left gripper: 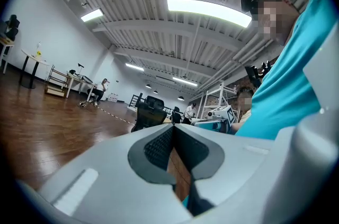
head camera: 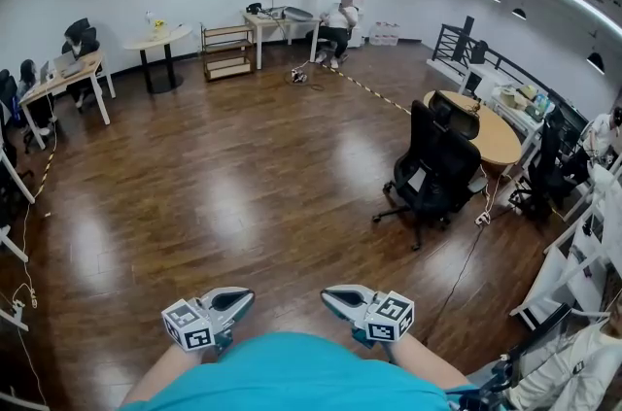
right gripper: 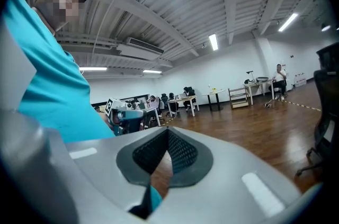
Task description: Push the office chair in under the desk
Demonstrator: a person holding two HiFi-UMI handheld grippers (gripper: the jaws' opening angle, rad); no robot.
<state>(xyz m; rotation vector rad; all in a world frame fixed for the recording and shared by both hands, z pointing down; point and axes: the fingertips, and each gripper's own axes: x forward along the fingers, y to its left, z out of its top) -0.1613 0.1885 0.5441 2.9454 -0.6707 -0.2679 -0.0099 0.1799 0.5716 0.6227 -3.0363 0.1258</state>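
A teal shirt (head camera: 292, 370), smooth and matte, fills the bottom edge of the head view. Just beyond it sit the two grippers, each with a white cube of black square markers. The left gripper (head camera: 243, 298) and the right gripper (head camera: 331, 296) are pale grey moulded plastic with teal trim, and their tips angle in towards each other.

In the left gripper view the fingers (left gripper: 159, 148) are dark, ribbed, wedge-shaped pads pressed together at the tip, with nothing between them. The right gripper's fingers (right gripper: 151, 154) have the same cross-hatched rubbery surface and are likewise closed on nothing.

The office chair (head camera: 437, 168) is black, with a tall padded back, a headrest and a star base on castors. It stands on the glossy dark wooden floor (head camera: 243, 176) at the right of the head view, its back towards the camera. It is well apart from both grippers and further from the left one. Just behind it is the round desk (head camera: 501, 142), light wood on top, and the chair is against that edge, not tucked beneath.
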